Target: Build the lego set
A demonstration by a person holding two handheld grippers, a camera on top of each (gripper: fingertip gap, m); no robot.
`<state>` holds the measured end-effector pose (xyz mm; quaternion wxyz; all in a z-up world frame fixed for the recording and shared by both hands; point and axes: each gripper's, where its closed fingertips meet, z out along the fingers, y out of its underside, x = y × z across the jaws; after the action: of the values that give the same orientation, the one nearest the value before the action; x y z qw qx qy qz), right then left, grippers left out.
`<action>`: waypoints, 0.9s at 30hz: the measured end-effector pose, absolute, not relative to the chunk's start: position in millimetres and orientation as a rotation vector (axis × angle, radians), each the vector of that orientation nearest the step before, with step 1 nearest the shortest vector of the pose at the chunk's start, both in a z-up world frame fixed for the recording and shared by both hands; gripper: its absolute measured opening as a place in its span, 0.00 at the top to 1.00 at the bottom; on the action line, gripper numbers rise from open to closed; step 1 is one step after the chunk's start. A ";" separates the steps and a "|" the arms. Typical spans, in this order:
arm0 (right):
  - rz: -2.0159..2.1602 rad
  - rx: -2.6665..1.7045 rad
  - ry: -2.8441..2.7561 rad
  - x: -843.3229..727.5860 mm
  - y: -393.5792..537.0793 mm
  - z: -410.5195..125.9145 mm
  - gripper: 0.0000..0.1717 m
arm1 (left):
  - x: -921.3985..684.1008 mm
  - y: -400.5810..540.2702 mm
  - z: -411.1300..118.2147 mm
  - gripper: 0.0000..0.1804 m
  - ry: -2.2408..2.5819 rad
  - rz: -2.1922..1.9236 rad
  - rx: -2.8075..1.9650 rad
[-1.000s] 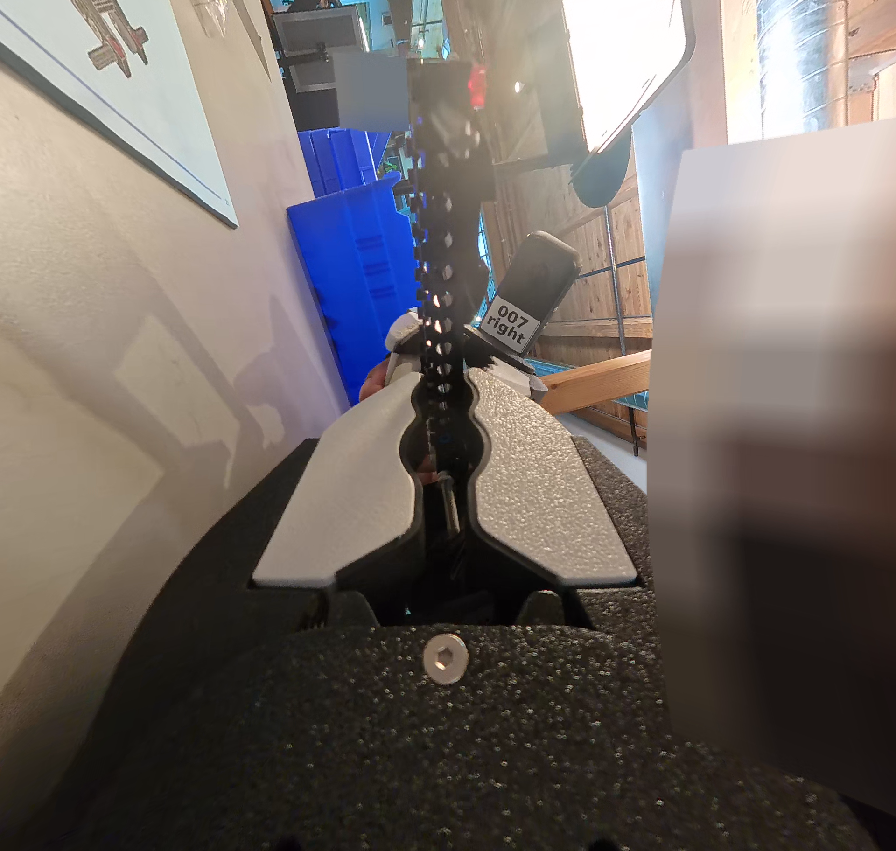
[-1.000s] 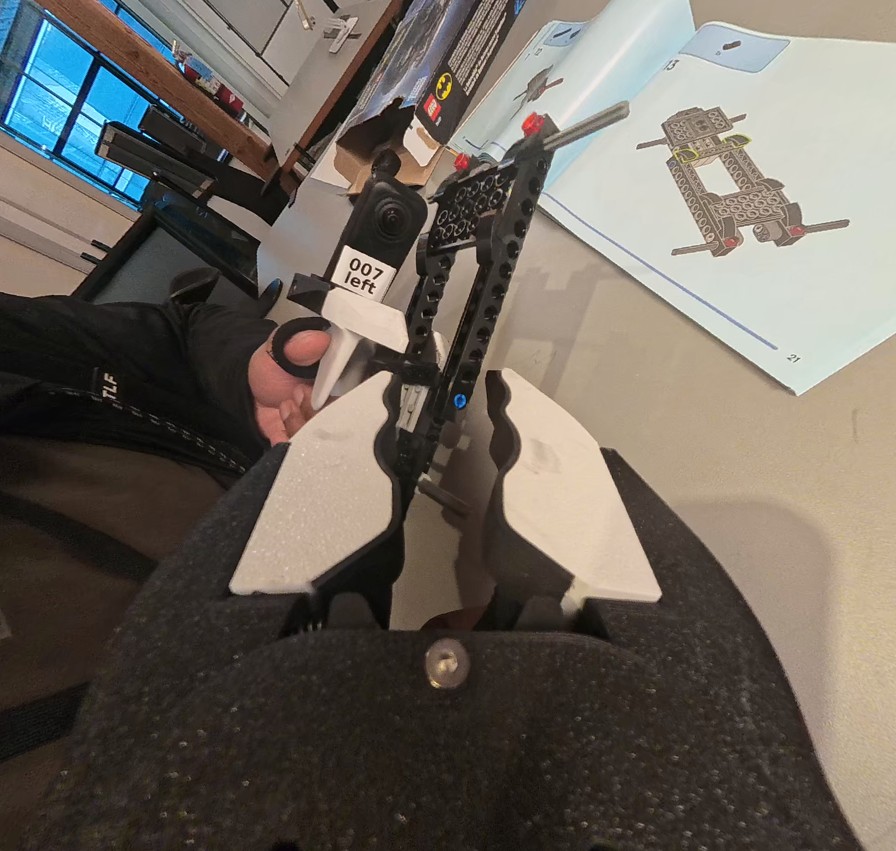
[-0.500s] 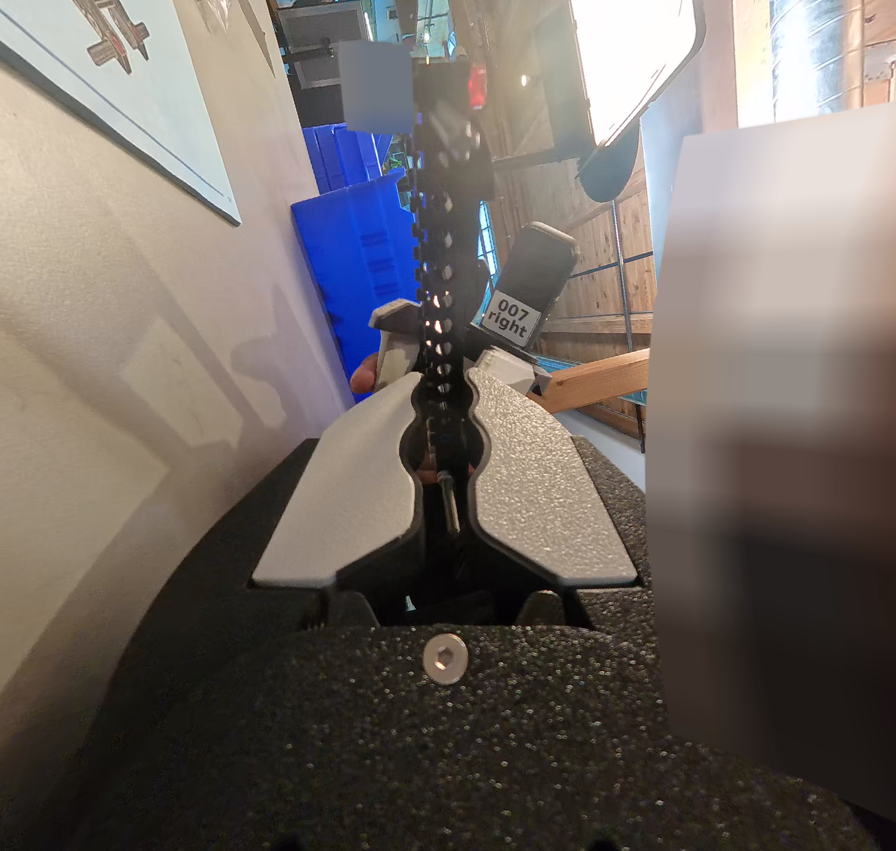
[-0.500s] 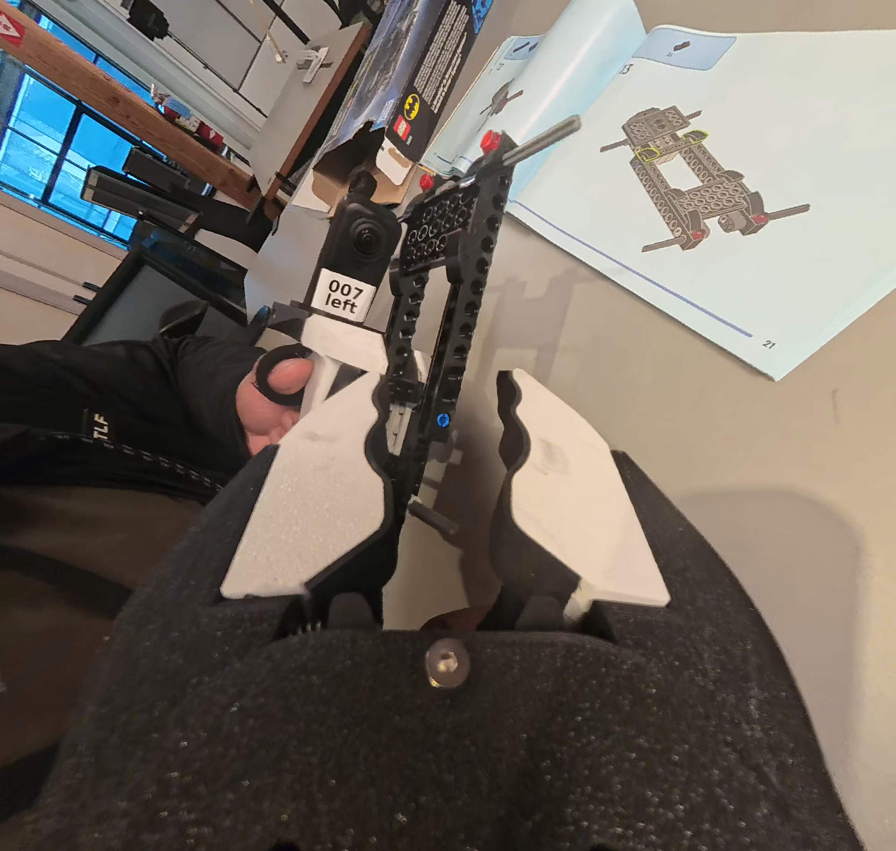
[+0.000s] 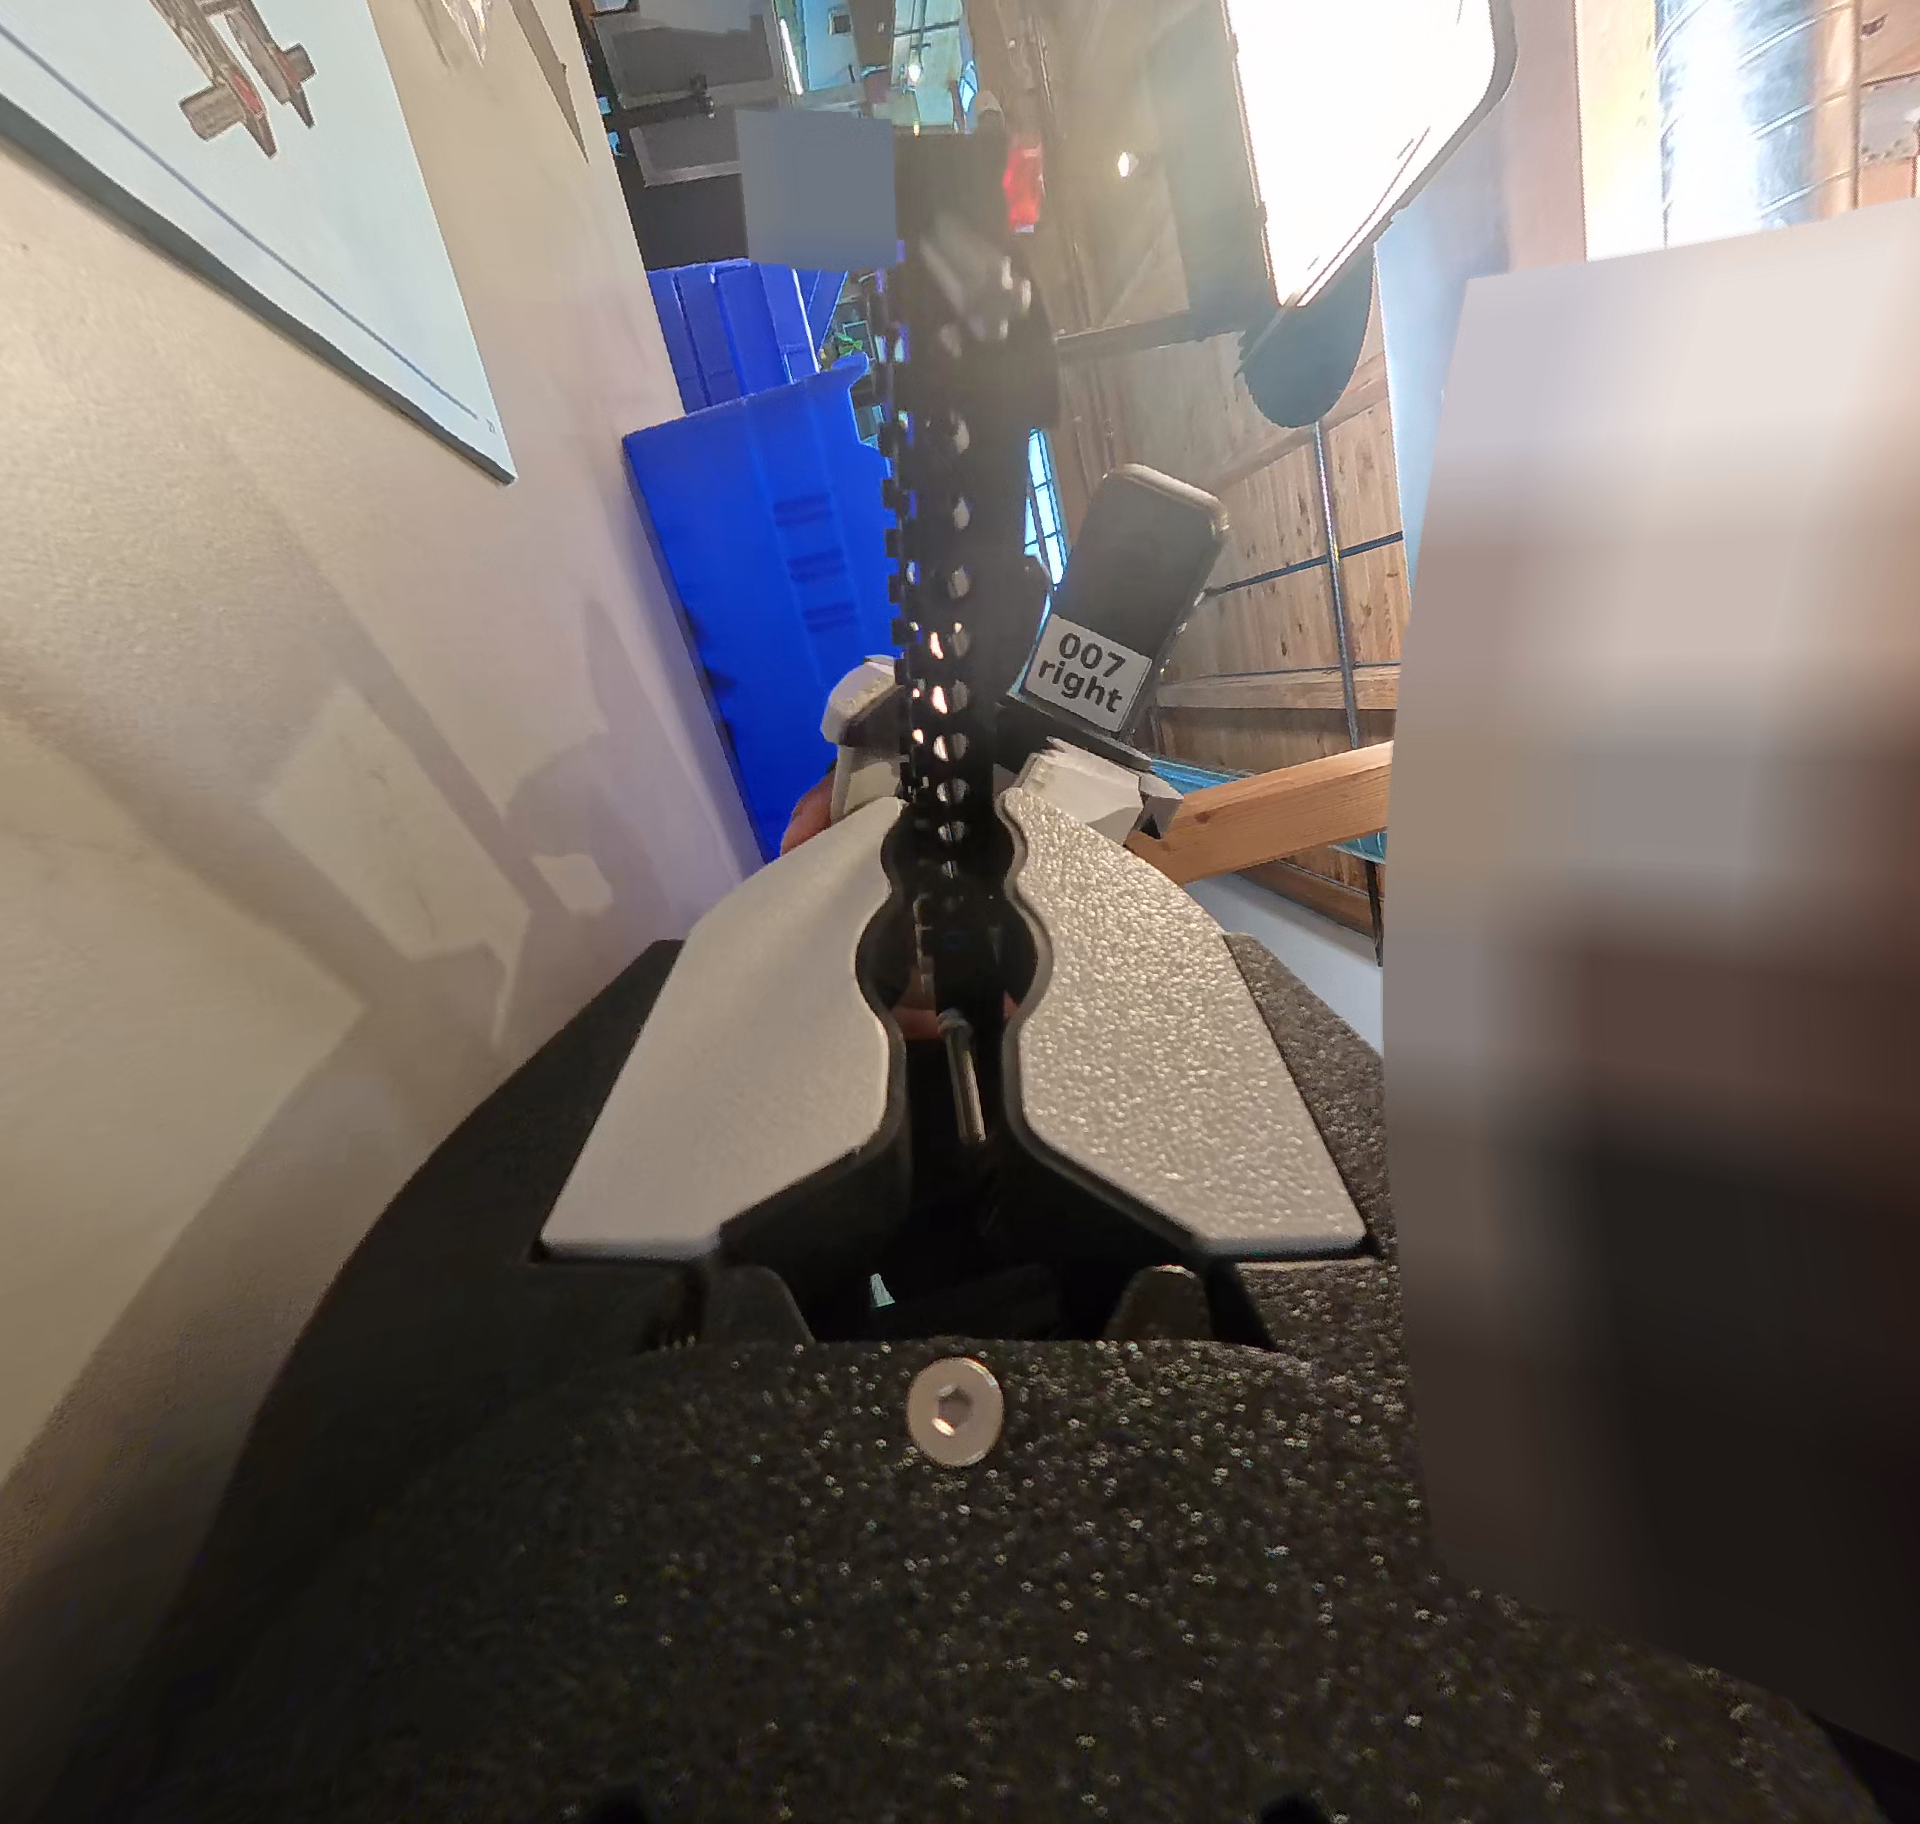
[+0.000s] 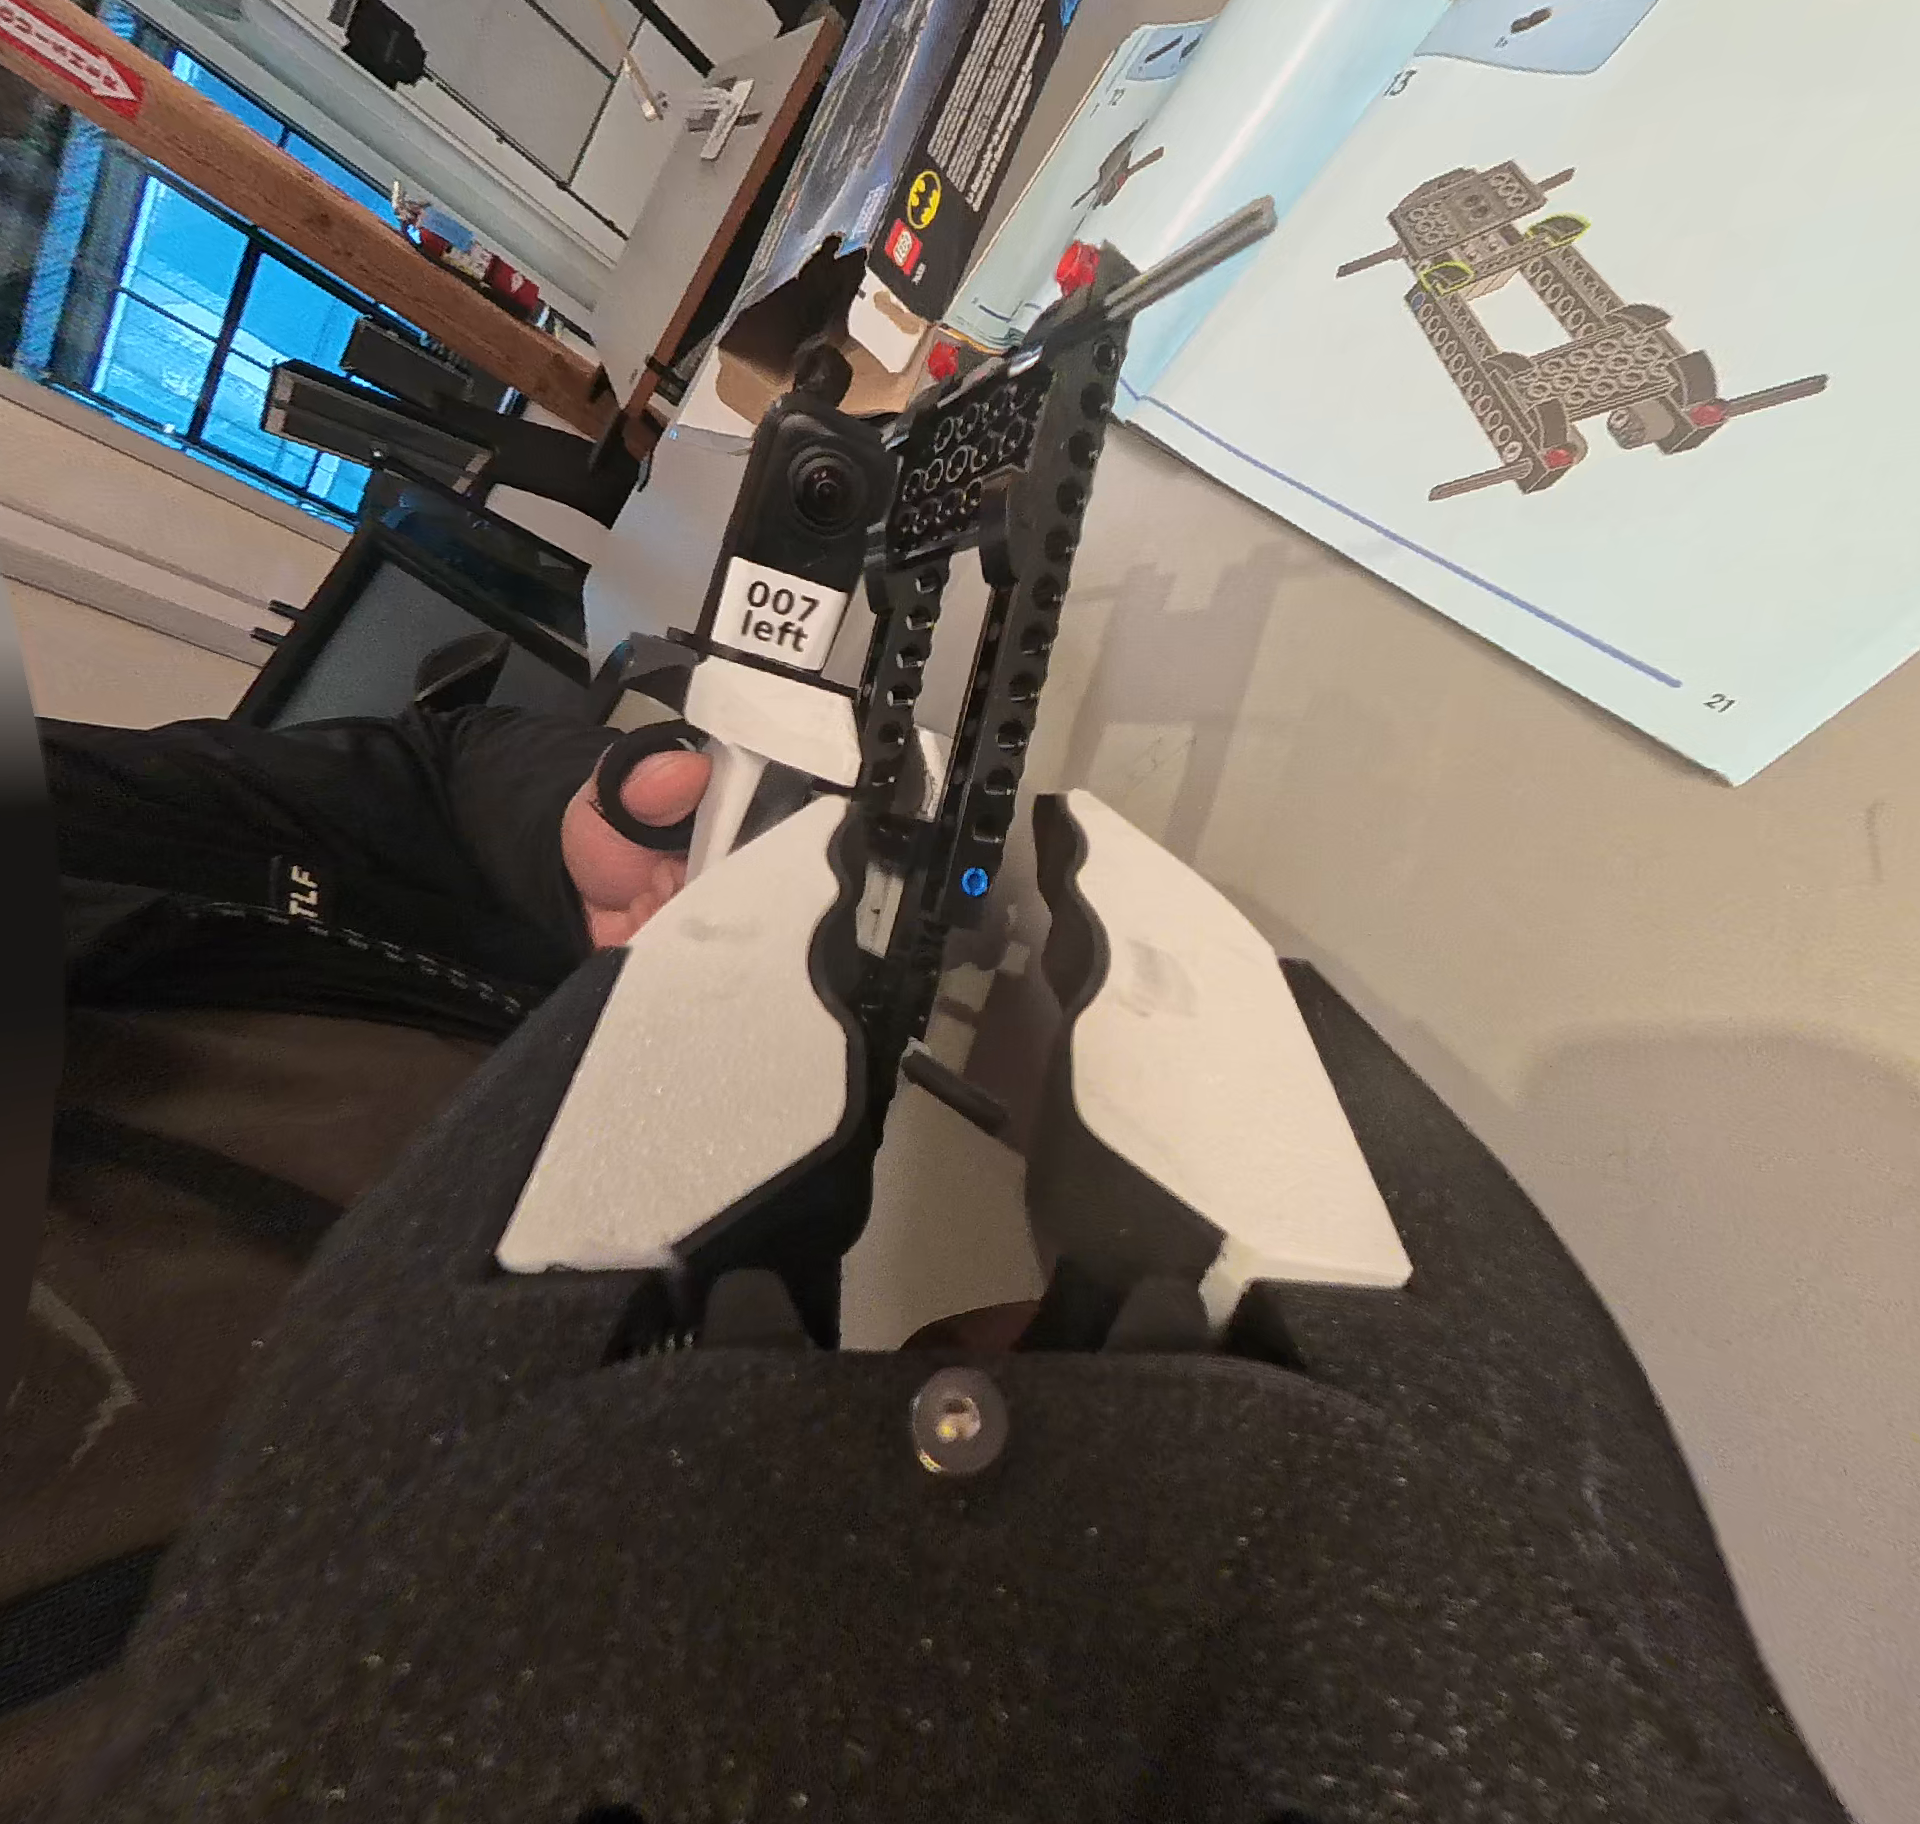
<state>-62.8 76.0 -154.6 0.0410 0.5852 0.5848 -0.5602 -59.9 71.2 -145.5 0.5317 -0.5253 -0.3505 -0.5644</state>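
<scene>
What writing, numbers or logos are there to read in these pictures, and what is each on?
I do not copy out writing. These things bear it:
White sticker on a camera casing.
White label on a lens camera.
Dark box: logos, small print.
Open booklet: small corner print.
Red-and-white sign, on a beam.
Black sleeve: small letters.

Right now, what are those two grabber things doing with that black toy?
A person holds a gripper in each hand. The left gripper has its jaws shut on a black brick frame, keeping it up above the table. The right gripper has the frame's end between its jaws, with a gap on one side. An instruction booklet lies open nearby.
</scene>
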 end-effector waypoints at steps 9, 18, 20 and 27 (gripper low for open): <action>-1.744 1.714 1.731 -58.9 71.9 -149.9 0.85 | -56.3 70.2 -142.3 0.93 -0.797 -1.345 -1.262; -1.775 1.650 1.728 -55.1 70.3 -143.0 0.87 | -53.8 68.4 -136.1 0.93 -0.728 -1.301 -1.280; -1.786 1.637 1.722 -54.5 70.1 -140.6 0.87 | -53.2 68.0 -133.8 0.93 -0.703 -1.283 -1.287; -1.801 1.618 1.720 -52.8 68.9 -136.8 0.87 | -51.8 66.9 -129.7 0.93 -0.661 -1.256 -1.294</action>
<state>-52.8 68.9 -136.8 0.0858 0.5427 0.5772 -0.6042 -51.8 66.9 -129.7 0.5732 -0.5520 -0.2819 -0.5359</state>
